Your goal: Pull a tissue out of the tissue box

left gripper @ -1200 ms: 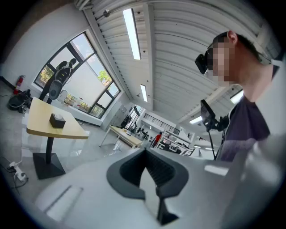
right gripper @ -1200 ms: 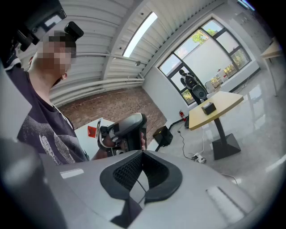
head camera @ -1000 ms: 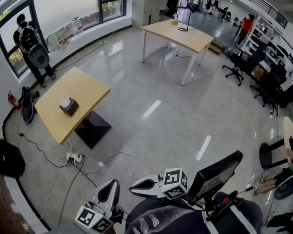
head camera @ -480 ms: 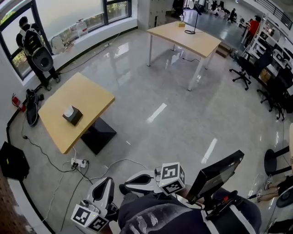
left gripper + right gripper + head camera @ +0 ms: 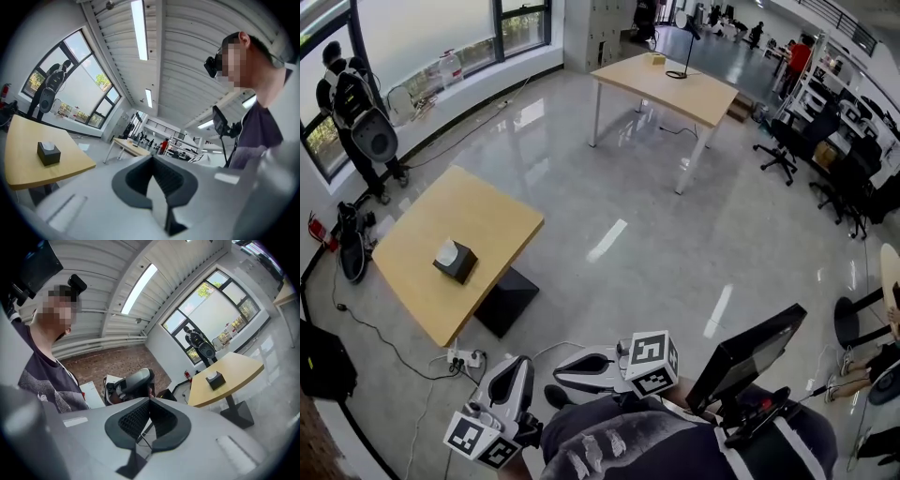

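A dark tissue box (image 5: pixel 455 260) with a white tissue sticking out of its top stands on a light wooden table (image 5: pixel 492 217), well ahead and to the left. It also shows in the left gripper view, tissue box (image 5: pixel 48 153), and in the right gripper view, tissue box (image 5: pixel 215 379). My left gripper (image 5: pixel 522 366) is held low near my body, shut and empty. My right gripper (image 5: pixel 557 377) is beside it, pointing left, also shut with nothing between the jaws. Both are far from the box.
A person with a backpack (image 5: pixel 356 103) stands at the window beyond the table. A power strip and cables (image 5: pixel 464 358) lie on the floor by the table's black base (image 5: pixel 508 302). A second table (image 5: pixel 675 82) and office chairs (image 5: pixel 787 141) stand further off.
The table and tissue box have come closer in the head view. Both grippers have moved along with me, still shut and held close to my body.
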`<state>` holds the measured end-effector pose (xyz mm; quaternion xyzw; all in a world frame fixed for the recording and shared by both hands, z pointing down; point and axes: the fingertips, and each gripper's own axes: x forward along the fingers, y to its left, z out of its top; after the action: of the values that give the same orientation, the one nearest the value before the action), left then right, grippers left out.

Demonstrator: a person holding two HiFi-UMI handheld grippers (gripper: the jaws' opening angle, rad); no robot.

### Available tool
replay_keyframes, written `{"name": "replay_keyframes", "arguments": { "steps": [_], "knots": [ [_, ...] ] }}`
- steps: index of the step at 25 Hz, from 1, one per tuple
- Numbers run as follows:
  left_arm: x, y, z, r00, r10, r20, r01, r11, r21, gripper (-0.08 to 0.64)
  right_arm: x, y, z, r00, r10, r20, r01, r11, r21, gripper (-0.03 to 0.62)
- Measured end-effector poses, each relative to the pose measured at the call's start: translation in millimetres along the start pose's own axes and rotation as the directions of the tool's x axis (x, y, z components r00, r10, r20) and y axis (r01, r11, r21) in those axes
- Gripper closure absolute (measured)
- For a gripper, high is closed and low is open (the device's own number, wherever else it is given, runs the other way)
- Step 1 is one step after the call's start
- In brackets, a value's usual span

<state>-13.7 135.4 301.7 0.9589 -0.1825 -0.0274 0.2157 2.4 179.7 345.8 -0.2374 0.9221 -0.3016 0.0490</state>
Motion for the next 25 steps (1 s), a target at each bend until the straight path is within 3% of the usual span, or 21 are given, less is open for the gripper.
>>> {"name": "replay_keyframes", "arguments": {
  "steps": [8,13,17,20,25],
  "knots": [
    [-22,86,37,0.999,-0.039,-0.006,0.039,0.999,-0.035,0.574,78,-32,25,0.997,-0.078,-0.017,0.078,0.997,0.006,0.594],
    [-38,108,45,1.0,-0.027,0.006,0.027,0.998,-0.049,0.574,102,-41,27,0.996,-0.087,-0.034,0.088,0.995,0.044,0.594],
    [-8,112,63,0.999,-0.043,0.028,0.043,0.999,-0.011,0.574,91,-55,59,0.993,-0.097,-0.061,0.095,0.995,-0.031,0.594],
    [-2,136,71,1.0,0.027,-0.004,-0.027,0.999,-0.018,0.574,110,-76,65,0.996,-0.049,-0.074,0.046,0.998,-0.038,0.594],
    [8,179,86,0.992,0.121,-0.028,-0.122,0.992,-0.015,0.574,138,-125,90,0.999,0.022,-0.043,-0.02,0.999,0.037,0.594]
  ]
}}
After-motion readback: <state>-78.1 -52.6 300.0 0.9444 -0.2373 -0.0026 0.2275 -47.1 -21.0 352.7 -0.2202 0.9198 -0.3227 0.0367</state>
